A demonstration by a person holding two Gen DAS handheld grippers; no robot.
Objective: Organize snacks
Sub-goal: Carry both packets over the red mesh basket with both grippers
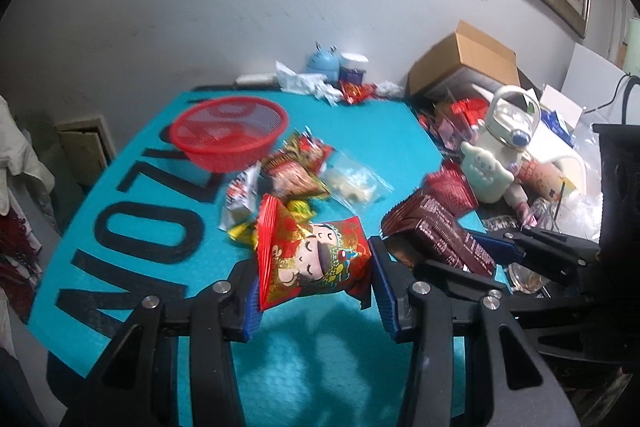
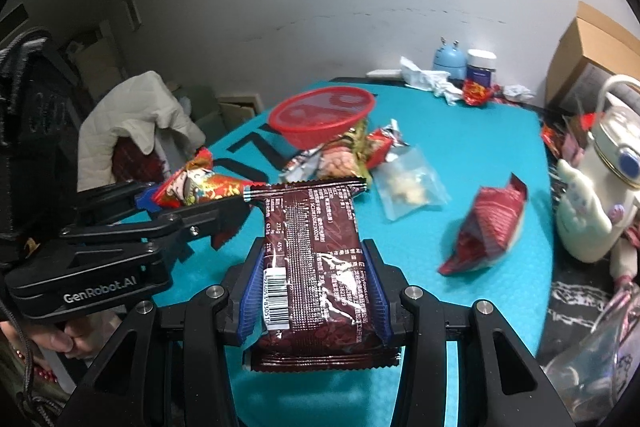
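Snack count on the teal counter (image 2: 500, 307)

Two tools, each with one packet pinched between its pads: the left tool (image 1: 316, 291) grips one red cartoon-print packet (image 1: 316, 259), the right tool (image 2: 316, 291) one dark brown packet (image 2: 316, 263). One red mesh basket (image 1: 228, 131). One loose dark red packet (image 2: 488, 227) lying by itself. One clear bag (image 2: 412, 187) of pale pieces. One heap of foil packets (image 1: 288, 171) beside the basket, too tangled to count exactly, at least four. At the back: one blue round container (image 1: 320, 61), one white-lidded jar (image 1: 353, 67). One cream bottle (image 1: 508, 143). One cardboard box (image 1: 464, 61).
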